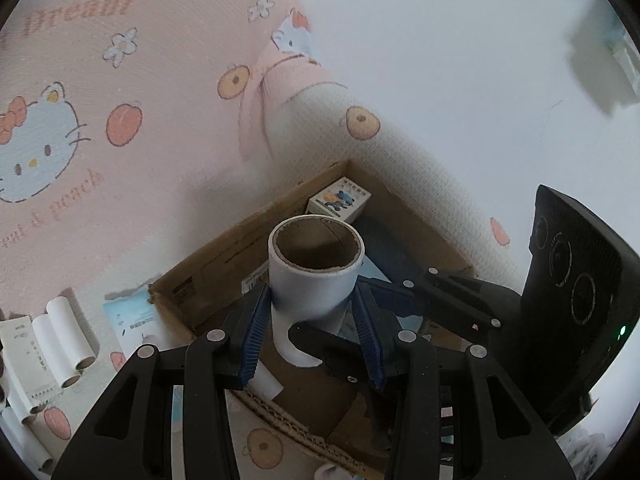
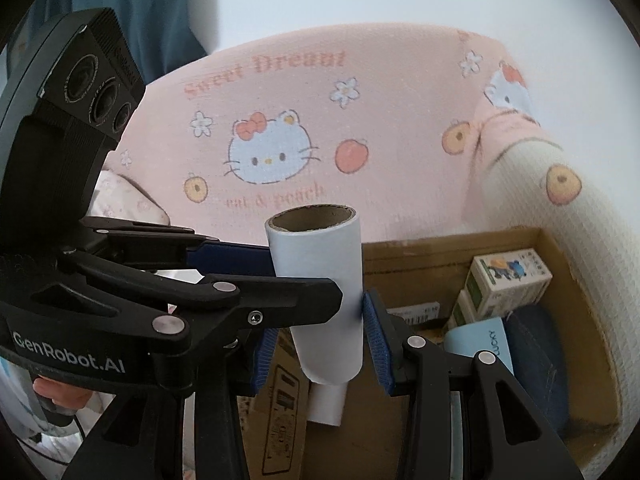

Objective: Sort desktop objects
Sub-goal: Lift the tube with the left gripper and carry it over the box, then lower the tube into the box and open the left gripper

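Note:
A white roll with a brown cardboard core (image 1: 316,276) stands upright over an open cardboard box (image 1: 224,248). My left gripper (image 1: 314,296) is shut on it, a blue pad on each side. My right gripper (image 1: 352,320) comes in from the right and clamps the same roll lower down. In the right wrist view the roll (image 2: 320,264) sits between the right gripper's (image 2: 324,316) pads, the left pad's tip hidden. There the left gripper (image 2: 308,276) reaches in from the left and grips the roll higher up.
The box (image 2: 440,248) holds a small cartoon-printed carton (image 2: 508,276), a light-blue pack (image 2: 480,340), a dark blue item (image 2: 536,352) and a short white tube (image 2: 328,404). Several more white rolls (image 1: 64,336) lie left of the box on the pink cat-print blanket (image 1: 132,92).

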Available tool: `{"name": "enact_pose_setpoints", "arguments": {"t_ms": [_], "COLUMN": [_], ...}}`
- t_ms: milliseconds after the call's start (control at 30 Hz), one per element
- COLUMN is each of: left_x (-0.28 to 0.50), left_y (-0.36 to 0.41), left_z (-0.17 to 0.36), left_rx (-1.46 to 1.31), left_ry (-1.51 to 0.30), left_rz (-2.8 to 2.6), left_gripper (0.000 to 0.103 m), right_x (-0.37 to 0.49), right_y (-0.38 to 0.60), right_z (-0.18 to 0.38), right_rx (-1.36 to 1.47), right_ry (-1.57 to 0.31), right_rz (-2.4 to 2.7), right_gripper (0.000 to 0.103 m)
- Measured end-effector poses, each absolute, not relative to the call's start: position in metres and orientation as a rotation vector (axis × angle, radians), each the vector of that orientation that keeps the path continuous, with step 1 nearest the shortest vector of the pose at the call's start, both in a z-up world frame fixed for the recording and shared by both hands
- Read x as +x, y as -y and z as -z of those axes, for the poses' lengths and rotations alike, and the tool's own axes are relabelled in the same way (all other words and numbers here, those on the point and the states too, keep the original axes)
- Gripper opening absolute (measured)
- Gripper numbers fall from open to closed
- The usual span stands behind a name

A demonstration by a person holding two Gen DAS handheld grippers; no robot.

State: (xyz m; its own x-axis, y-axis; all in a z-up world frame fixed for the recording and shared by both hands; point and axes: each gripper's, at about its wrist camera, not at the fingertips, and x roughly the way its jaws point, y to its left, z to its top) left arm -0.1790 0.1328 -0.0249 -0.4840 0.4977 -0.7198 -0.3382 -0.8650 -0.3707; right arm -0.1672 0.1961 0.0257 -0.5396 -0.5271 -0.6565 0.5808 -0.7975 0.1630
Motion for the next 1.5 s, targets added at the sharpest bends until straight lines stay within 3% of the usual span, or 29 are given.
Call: {"name": "enact_pose_setpoints", "arguments": {"t_ms": [533,800,1100,1167,1200,1233,1333,1500], "left_x": [-0.207,-0.226,-0.233,-0.232,-0.231,-0.231,-0.230,-0.230], "left_y": [-0.142,-0.142,-0.139,-0.138,-0.138,-0.139,-0.139,-0.139], "left_z": [0.059,0.075,0.082,0.086,0.089,0.091,0.095,0.096], "left_rx": [-1.397,-1.525,-1.549,-1.553,-1.562,-1.567,-1.559,-1.546], "left_ry": [0.341,0.318,0.243,0.231,0.206,0.193,0.158,0.155], "left_rz": [-2.237,-2.184,-2.228,-2.224,-2.228,-2.228,-2.241,-2.242], "left_gripper": [0.047,0.047,0.047,0.036,0.024,0.021,0.013,0.010], "right_x": [-0.196,-0.203,-0.226,-0.228,-0.229,-0.231,-0.234,-0.244], "right_y": [-0.214,-0.206,-0.211,-0.209,-0.207,-0.206,-0.197,-0.185], "right_z": [0.010,0.025,0.057,0.063,0.066,0.068,0.077,0.095], "right_rx": [1.242,1.346,1.534,1.568,1.585,1.604,1.655,1.761], "right_ry": [0.064,0.050,0.223,0.226,0.221,0.212,0.159,0.098], "right_rz": [2.166,2.107,1.964,1.937,1.932,1.926,1.911,1.881], "right_gripper": [0.038,0.038,0.038,0.038,0.038,0.038,0.038,0.037]}}
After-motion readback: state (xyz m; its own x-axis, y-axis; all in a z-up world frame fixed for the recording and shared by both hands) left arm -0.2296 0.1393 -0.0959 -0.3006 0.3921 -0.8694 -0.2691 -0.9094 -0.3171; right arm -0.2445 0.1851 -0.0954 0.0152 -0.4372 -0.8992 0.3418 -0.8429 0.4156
